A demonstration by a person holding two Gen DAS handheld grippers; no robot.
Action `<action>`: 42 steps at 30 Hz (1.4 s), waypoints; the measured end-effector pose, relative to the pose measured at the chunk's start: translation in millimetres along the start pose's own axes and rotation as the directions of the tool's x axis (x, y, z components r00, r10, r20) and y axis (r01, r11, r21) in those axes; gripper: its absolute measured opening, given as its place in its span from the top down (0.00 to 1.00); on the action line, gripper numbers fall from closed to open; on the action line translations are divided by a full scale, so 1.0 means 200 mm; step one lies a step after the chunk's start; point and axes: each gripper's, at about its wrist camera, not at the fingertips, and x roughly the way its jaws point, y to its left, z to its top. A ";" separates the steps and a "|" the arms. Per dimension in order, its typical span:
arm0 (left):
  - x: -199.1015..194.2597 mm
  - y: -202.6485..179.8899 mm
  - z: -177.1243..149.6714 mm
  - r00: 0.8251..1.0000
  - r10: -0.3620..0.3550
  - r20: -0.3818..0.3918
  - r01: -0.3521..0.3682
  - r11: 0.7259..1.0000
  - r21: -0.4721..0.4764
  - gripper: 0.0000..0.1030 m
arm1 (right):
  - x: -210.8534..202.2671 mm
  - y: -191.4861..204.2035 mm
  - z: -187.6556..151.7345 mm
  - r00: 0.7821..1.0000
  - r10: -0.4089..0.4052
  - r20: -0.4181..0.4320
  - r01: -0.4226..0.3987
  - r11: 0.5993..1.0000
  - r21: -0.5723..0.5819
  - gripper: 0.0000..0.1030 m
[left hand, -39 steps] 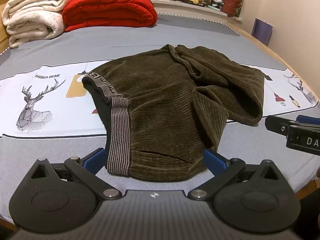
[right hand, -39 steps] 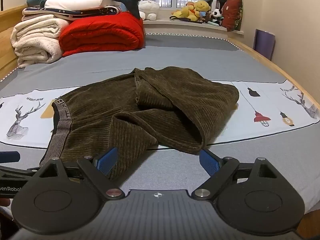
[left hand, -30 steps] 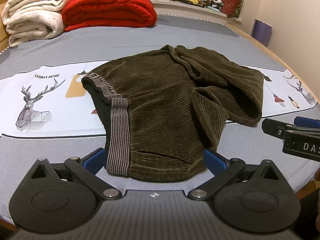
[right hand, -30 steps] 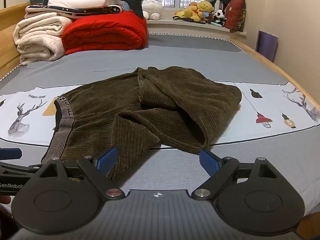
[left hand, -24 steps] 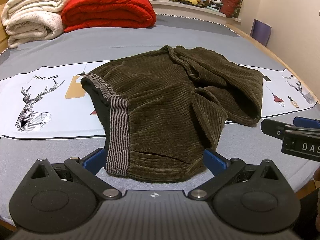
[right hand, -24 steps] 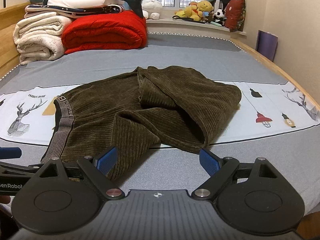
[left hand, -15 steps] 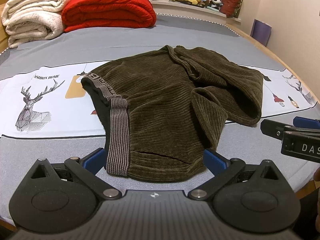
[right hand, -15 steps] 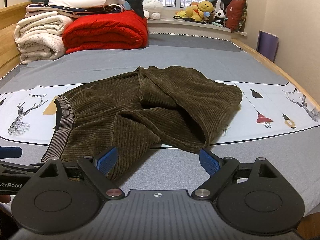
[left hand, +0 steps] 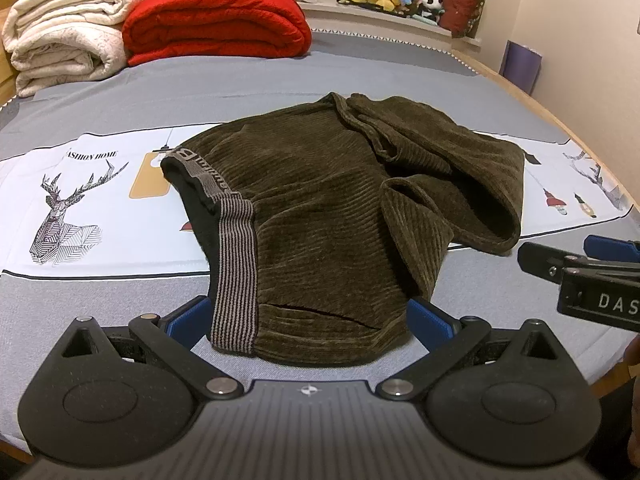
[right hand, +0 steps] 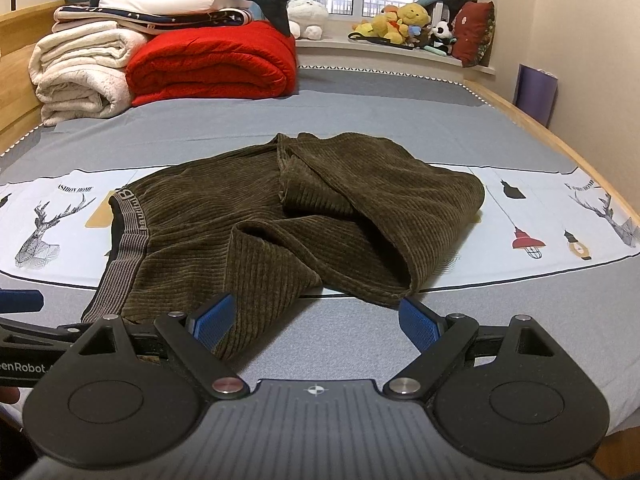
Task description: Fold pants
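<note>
Dark olive corduroy pants [left hand: 328, 216] lie bunched on the bed, with a grey striped waistband [left hand: 234, 264] at the left and the legs folded over to the right. They also show in the right wrist view [right hand: 304, 216]. My left gripper [left hand: 310, 316] is open, its blue pads either side of the pants' near edge, just in front of it. My right gripper [right hand: 316, 320] is open and empty, in front of the near leg cuff [right hand: 400, 284]. The right gripper's side shows in the left wrist view [left hand: 580, 268].
The bed has a grey sheet [right hand: 360, 120] with a white printed band [right hand: 560, 220] under the pants. Folded white blankets [right hand: 80, 76] and a red quilt [right hand: 212, 64] stack at the far left. Stuffed toys [right hand: 404, 20] line the windowsill. A wooden bed edge [right hand: 540, 128] runs on the right.
The right gripper has lifted and drawn back slightly. The left gripper and the pants have barely moved.
</note>
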 end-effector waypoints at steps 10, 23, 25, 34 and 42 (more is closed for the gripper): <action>-0.06 -0.02 -0.01 0.995 0.033 0.092 -0.037 0.999 0.039 0.00 | 0.01 0.01 -0.01 1.000 -0.005 -0.011 0.005 1.000 -0.002 0.13; -0.14 0.16 0.35 0.981 -0.118 0.157 0.079 0.970 0.232 0.48 | 0.02 -0.01 0.00 0.999 0.004 -0.044 -0.002 0.999 0.043 0.13; -0.06 0.29 0.43 0.976 -0.141 0.164 0.102 0.969 0.223 0.53 | 0.02 0.01 0.00 0.999 0.020 -0.044 -0.018 0.999 0.038 0.18; 0.51 0.87 0.54 0.967 -0.225 -0.122 0.183 0.940 -0.289 0.55 | 0.07 0.12 0.02 0.995 0.063 -0.071 -0.061 0.998 0.032 0.59; 0.82 0.94 0.52 0.921 -0.302 -0.247 0.153 0.862 -0.483 0.36 | 0.23 0.29 0.03 0.975 0.124 -0.185 -0.120 0.992 0.032 0.44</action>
